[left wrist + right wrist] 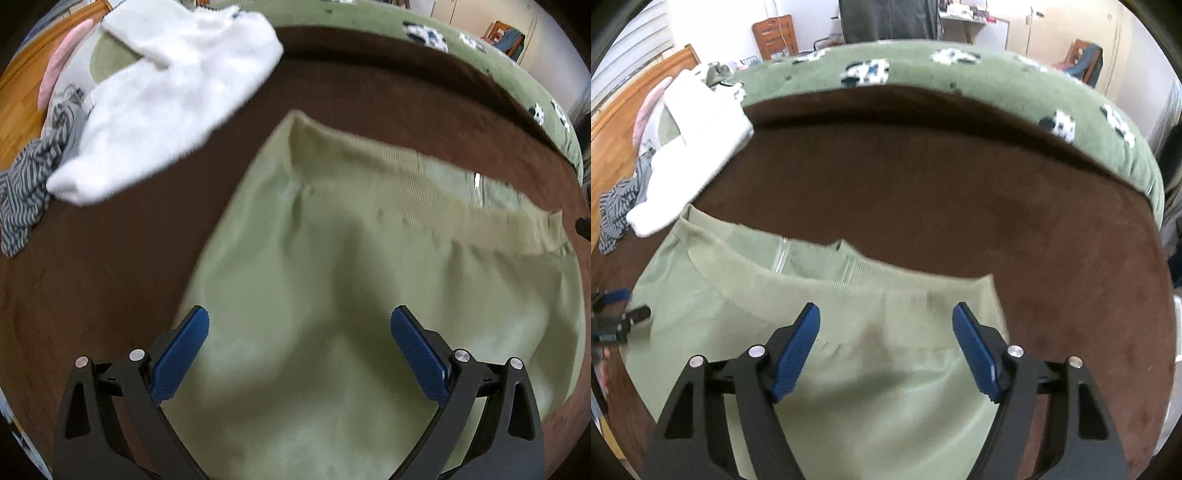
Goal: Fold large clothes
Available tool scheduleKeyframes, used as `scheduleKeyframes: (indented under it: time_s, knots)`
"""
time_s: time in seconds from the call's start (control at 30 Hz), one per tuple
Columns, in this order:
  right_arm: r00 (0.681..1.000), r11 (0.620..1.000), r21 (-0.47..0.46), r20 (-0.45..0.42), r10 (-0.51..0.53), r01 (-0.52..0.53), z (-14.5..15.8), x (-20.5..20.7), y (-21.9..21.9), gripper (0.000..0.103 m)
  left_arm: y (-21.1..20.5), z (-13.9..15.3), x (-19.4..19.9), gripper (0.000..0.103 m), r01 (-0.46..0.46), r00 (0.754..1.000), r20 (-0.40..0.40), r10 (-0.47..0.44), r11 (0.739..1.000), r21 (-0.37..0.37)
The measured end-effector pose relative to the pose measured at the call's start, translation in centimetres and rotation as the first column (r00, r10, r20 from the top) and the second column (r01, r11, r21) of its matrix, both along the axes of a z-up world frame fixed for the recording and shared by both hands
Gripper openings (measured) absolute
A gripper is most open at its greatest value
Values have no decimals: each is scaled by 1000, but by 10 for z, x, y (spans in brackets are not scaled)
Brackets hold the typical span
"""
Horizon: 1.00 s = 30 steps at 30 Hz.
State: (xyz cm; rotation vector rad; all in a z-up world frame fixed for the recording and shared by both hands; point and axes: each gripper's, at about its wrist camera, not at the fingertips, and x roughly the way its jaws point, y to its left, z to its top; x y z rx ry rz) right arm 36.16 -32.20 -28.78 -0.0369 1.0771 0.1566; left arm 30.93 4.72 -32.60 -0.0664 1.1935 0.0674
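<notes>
Jacket, pale green, flat on brown blanket; L claw & R claw wide open, empty.

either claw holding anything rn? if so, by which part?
Nothing held. Left claw and right claw are both open above the green jacket, with no fabric between the pads.

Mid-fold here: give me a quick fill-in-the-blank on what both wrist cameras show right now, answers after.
1. Both the left gripper and the right gripper have their jaws ____.
2. The green jacket lies spread on a ____ blanket.
3. The fluffy garment beyond the jacket is ____ in colour.
4. The metal fastener at the jacket's hem is a ____.

Answers: open; brown; white; zipper
</notes>
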Motion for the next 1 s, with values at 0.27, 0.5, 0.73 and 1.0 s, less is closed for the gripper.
scheduleKeyframes:
  time_s: [0.27, 0.5, 0.73, 1.0]
  knots:
    - [995, 995, -75, -63, -76, 71, -56, 3, -10, 63, 12, -41, -5, 97, 21, 999, -42, -24, 997, -76]
    - [990, 989, -82, -66, -126, 121, -66, 20, -36, 63, 29, -53, 3, 97, -12, 999, -31, 8, 992, -128]
    - [995, 993, -100, -78, -63, 55, -64, 23, -32, 63, 33, -56, 7, 97, -17, 1000, -26, 13, 991, -132]
    - [985, 988, -23, -83, 151, -153, -17, 24, 15, 71, 22, -19, -2, 96, -20, 1000, -15, 19, 997, -69]
